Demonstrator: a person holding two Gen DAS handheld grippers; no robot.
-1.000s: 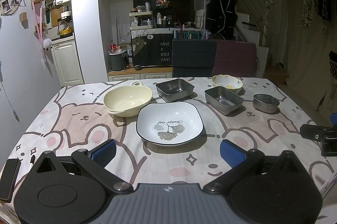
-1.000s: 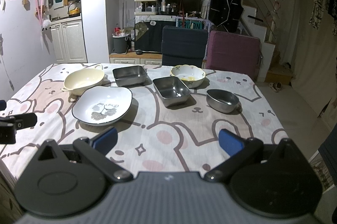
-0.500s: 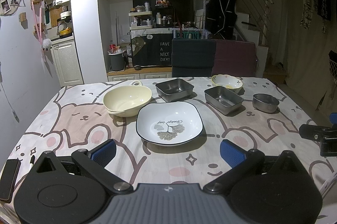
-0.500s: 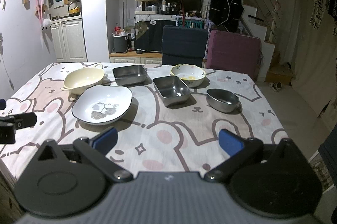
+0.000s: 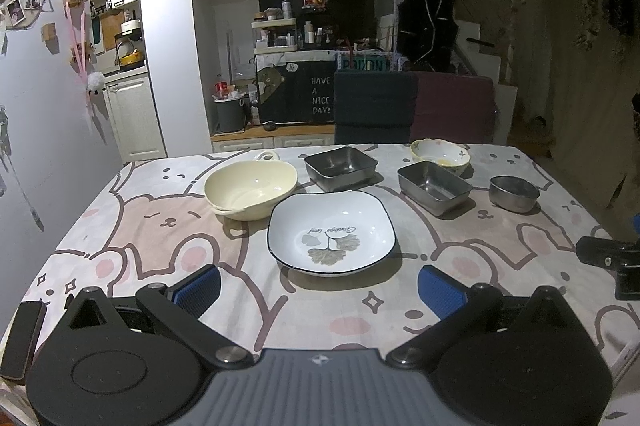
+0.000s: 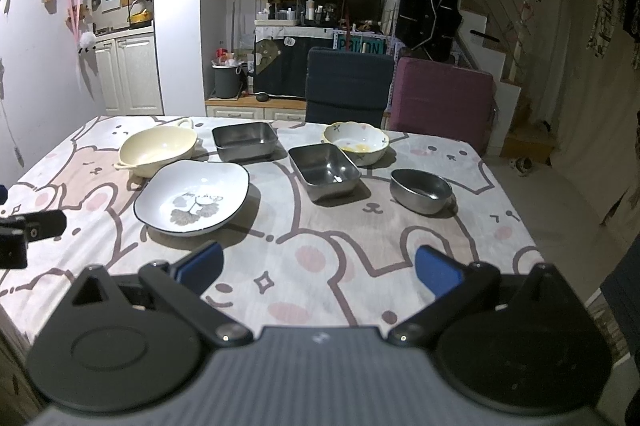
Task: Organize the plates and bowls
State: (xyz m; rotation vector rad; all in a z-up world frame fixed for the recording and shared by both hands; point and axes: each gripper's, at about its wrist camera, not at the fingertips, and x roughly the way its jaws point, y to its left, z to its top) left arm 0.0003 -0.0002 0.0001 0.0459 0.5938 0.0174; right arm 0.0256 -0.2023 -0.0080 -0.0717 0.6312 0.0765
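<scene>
Nothing has moved since the earlier frames: both hand-held grippers hover wide open and empty over the bench's (image 5: 132, 242) near edge. Left to right lie a cream bowl (image 5: 251, 189), a white leaf-print plate (image 5: 331, 233) (just ahead of the left hand-held gripper (image 5: 319, 291)), two steel trays (image 5: 341, 167), a flowered bowl (image 5: 440, 155) and a round steel bowl (image 6: 421, 191), beyond the right hand-held gripper (image 6: 318, 268).
</scene>
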